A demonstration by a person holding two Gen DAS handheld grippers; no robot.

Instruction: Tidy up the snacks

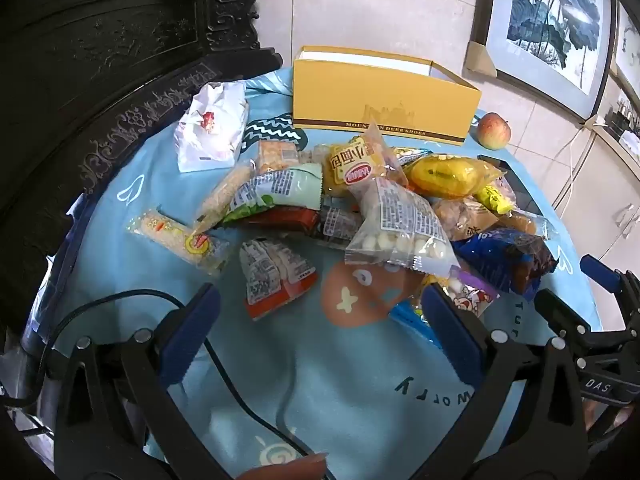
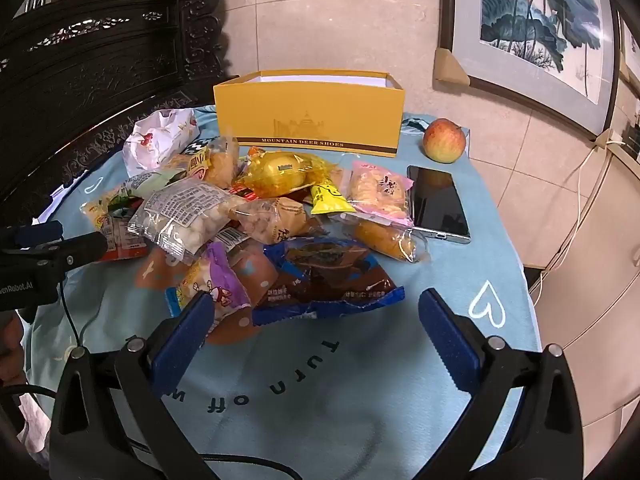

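A pile of several wrapped snacks lies on a light blue cloth (image 1: 352, 392) in front of an open yellow shoe box (image 1: 384, 100), which also shows in the right wrist view (image 2: 308, 112). My left gripper (image 1: 320, 300) is open and empty, low over the cloth, just short of a red-and-white packet (image 1: 276, 276). My right gripper (image 2: 316, 308) is open and empty, in front of a blue-and-brown packet (image 2: 328, 276) and a purple packet (image 2: 216, 280). A clear bag of white candies (image 1: 400, 224) tops the pile; it also shows in the right wrist view (image 2: 180, 212).
A red-yellow apple (image 2: 444, 140) sits right of the box. A dark phone (image 2: 438, 200) lies right of the pile. A white crumpled bag (image 1: 212, 128) lies at the left. Carved dark furniture (image 1: 100, 60) stands left; framed pictures (image 2: 536, 28) lean on the wall.
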